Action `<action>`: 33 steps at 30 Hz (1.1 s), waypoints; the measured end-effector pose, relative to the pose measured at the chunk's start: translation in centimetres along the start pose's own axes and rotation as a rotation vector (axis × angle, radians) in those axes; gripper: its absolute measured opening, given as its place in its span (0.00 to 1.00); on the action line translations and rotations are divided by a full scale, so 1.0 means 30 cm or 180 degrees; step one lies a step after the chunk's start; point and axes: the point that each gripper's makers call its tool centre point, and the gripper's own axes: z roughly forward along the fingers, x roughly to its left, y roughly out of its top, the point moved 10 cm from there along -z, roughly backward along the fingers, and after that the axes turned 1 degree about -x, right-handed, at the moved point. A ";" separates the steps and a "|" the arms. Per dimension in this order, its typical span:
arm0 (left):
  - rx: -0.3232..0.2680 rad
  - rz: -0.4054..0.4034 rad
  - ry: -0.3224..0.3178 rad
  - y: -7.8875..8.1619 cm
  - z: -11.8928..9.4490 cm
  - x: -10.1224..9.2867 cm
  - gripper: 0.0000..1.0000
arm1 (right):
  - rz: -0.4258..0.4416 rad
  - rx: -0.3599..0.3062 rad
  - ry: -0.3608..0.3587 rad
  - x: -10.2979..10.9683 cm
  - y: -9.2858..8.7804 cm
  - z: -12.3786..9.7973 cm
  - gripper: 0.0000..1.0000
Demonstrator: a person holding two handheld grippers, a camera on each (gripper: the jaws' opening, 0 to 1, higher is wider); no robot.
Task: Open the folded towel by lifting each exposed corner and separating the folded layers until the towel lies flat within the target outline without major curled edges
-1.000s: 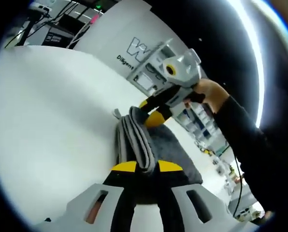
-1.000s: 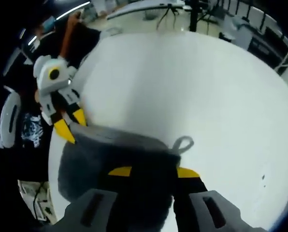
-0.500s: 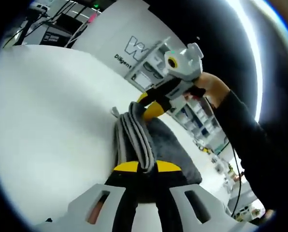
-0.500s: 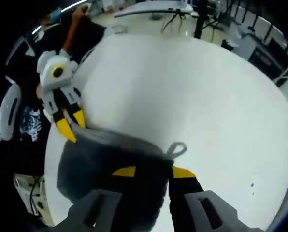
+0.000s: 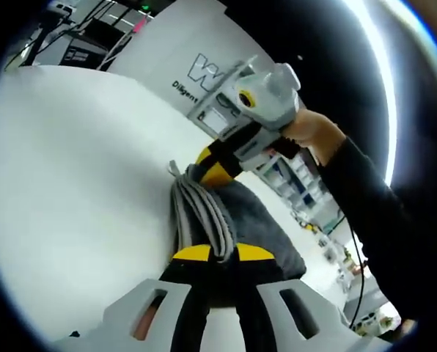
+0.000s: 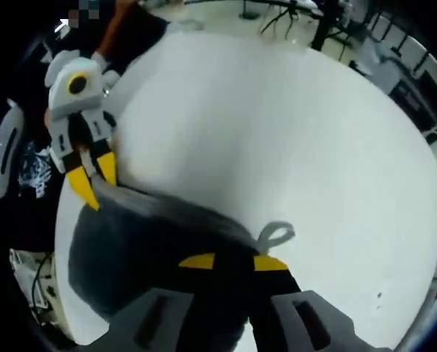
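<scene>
- Towel (image 5: 237, 213) edge is sitting pinched in my left gripper (image 5: 220, 254), nearest me, grey layers still stacked.
- My right gripper (image 6: 232, 262) is clamping the opposite corner, beside the hanging loop (image 6: 276, 235).
- Since a second ago, both are lifting the fold slightly higher off the white counter (image 6: 292, 132); the layers are starting to part, but most of the unfolding is remaining.
</scene>
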 end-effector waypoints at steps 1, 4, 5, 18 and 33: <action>0.0000 -0.0006 -0.0006 0.002 0.001 0.001 0.08 | -0.0001 0.0002 0.0005 0.003 0.000 -0.005 0.04; -0.0023 -0.0004 -0.0040 0.005 0.002 -0.002 0.08 | -0.0017 -0.0033 -0.0032 0.016 -0.005 -0.009 0.03; -0.0034 -0.0007 -0.0060 0.005 0.003 -0.005 0.08 | -0.0020 -0.0058 -0.0047 0.020 -0.006 -0.013 0.03; -0.0151 0.0067 -0.0242 0.036 -0.002 -0.053 0.06 | -0.0043 -0.0344 -0.0238 0.066 -0.023 -0.084 0.03; -0.0190 0.0413 -0.0546 0.064 0.007 -0.195 0.06 | -0.0025 -0.0591 -0.0539 0.111 -0.071 -0.218 0.04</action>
